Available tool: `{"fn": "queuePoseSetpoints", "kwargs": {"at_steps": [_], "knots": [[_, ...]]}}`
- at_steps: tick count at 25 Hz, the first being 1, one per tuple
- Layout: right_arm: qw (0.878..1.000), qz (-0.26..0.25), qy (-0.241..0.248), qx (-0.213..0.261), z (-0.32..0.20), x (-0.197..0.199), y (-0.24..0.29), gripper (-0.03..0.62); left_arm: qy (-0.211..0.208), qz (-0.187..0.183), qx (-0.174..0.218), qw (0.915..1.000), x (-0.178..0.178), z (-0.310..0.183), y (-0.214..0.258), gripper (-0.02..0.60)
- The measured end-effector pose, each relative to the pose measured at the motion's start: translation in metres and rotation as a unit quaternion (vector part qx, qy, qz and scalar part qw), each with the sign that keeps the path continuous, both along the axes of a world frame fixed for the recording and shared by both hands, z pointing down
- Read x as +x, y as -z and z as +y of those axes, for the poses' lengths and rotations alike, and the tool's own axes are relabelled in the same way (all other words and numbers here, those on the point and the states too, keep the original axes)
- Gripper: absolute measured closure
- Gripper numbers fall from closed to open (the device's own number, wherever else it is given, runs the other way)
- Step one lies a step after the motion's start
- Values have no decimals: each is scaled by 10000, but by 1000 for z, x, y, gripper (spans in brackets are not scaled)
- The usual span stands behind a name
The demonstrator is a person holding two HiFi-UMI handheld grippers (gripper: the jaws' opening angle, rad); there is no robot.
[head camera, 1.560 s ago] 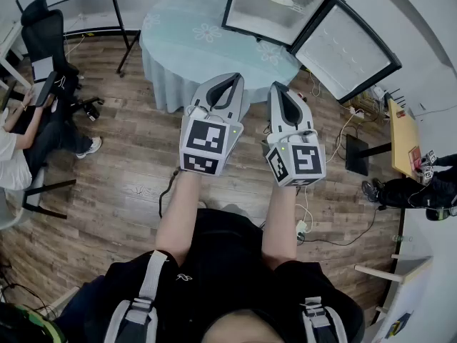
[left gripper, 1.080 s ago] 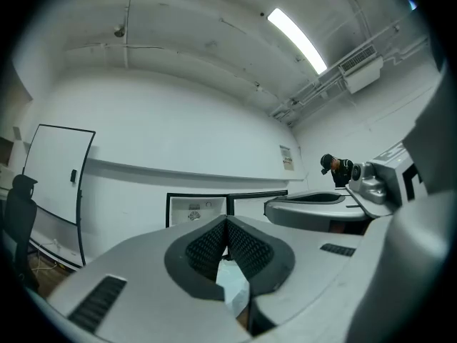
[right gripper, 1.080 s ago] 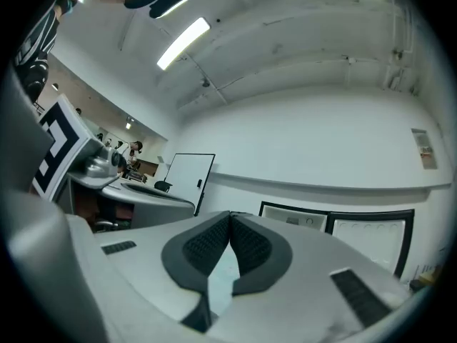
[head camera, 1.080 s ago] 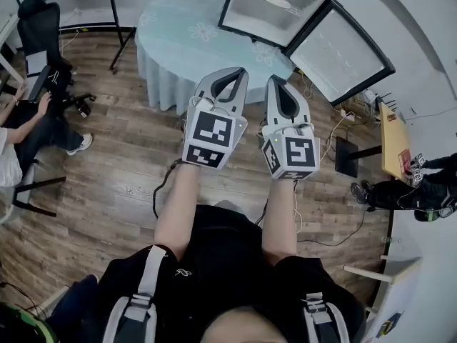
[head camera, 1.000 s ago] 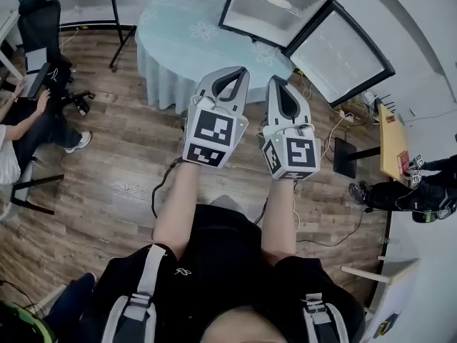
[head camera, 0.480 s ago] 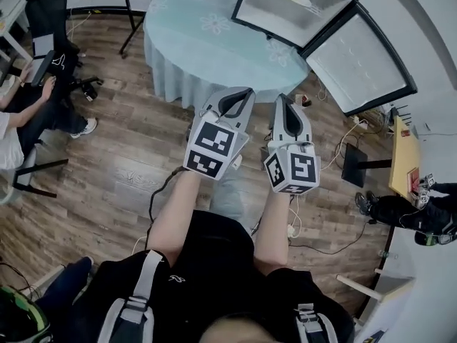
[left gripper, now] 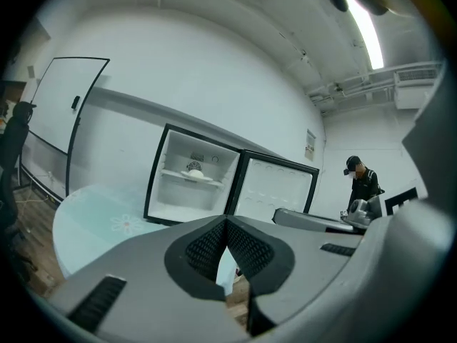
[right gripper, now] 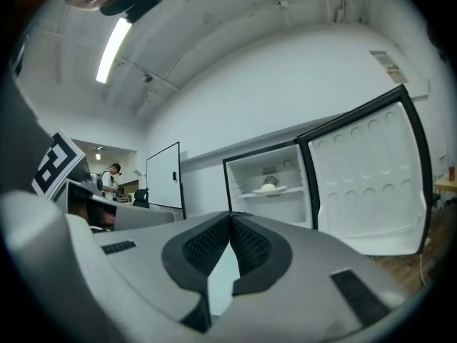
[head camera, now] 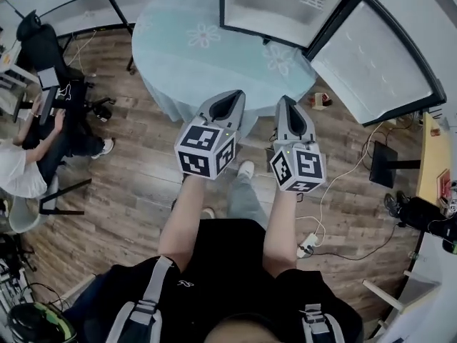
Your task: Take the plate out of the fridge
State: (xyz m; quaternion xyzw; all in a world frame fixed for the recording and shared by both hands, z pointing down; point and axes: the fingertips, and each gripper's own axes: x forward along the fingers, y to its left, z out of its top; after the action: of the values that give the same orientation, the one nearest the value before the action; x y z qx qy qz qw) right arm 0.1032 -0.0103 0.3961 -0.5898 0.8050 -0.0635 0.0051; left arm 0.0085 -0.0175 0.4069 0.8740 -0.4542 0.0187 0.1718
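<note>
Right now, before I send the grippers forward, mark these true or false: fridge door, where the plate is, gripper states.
1. The fridge has its door swung open. True.
2. The plate lies on the table in front of the fridge. False: it rests on a shelf inside the fridge.
3. The left gripper and the right gripper are both shut with nothing between their jaws. True.
4. The left gripper is inside the fridge. False: both grippers are outside it, well short of the opening.
</note>
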Motion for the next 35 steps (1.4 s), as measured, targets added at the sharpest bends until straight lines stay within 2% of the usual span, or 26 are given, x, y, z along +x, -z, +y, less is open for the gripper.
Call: {"fn": "queuePoseSetpoints", "kwargs": {"at_steps": [2,5,9,13,18,27,33,35], "knots": [[9999,-134,-43,94,-30,26,16,592,44,177,-5,9998,23,-28,10,581],[9980,-509,-116,363,-68,59,55,592,-33,231,12,9997,55,-61,33,581],[9943,-851,122,636,-100,71,98,592,51,503,277,9983,75,-93,75,581],[9963,-503,443,530,-114,71,94,592,362,513,289,9976,81,-121,78,581],[9963,-808,5,289,-142,118,88,592,341,712,268,9965,92,-143,82,581],[9966,-585,579,19,-193,81,77,592,420,904,39,9950,87,-199,71,581],[9934,-888,665,-300,-243,68,58,592,593,898,-143,9941,80,-244,51,581],[9916,-1055,641,-397,-258,65,50,592,650,1007,-257,9925,73,-259,44,581]]}}
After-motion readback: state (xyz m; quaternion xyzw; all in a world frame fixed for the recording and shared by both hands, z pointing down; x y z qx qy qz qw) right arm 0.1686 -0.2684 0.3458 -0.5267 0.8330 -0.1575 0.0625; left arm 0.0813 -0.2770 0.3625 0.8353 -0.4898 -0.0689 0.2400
